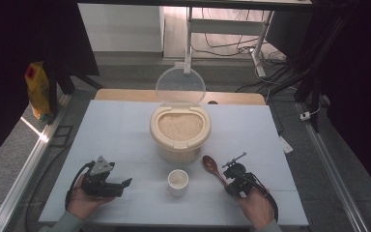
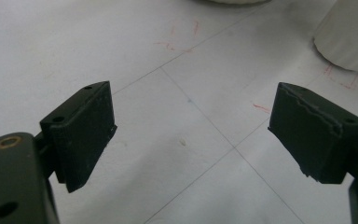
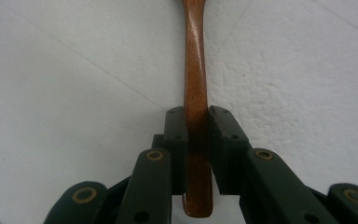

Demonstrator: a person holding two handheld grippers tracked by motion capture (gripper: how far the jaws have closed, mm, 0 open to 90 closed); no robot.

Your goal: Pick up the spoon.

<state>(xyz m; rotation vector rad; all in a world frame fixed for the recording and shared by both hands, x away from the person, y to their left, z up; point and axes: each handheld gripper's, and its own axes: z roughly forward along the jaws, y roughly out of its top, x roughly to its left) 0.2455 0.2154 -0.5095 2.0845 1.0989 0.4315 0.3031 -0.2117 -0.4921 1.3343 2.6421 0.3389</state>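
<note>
A brown wooden spoon (image 1: 212, 166) lies on the white table, bowl end toward the rice container. My right gripper (image 1: 233, 180) is shut on the spoon's handle (image 3: 196, 93), which runs straight up between the two black pads near its end. A cream rice container (image 1: 179, 130) full of rice stands at the table's middle with its clear lid (image 1: 180, 87) swung up. A small white cup (image 1: 178, 181) stands in front of it. My left gripper (image 1: 125, 183) rests at the front left, jaws wide apart over bare table (image 2: 191, 130), with the cup (image 2: 349, 37) off to its right.
A yellow bag (image 1: 38, 89) stands off the table at the far left. The white table surface (image 1: 116, 135) has thin pencil lines and red marks. A metal frame and cables sit behind the table.
</note>
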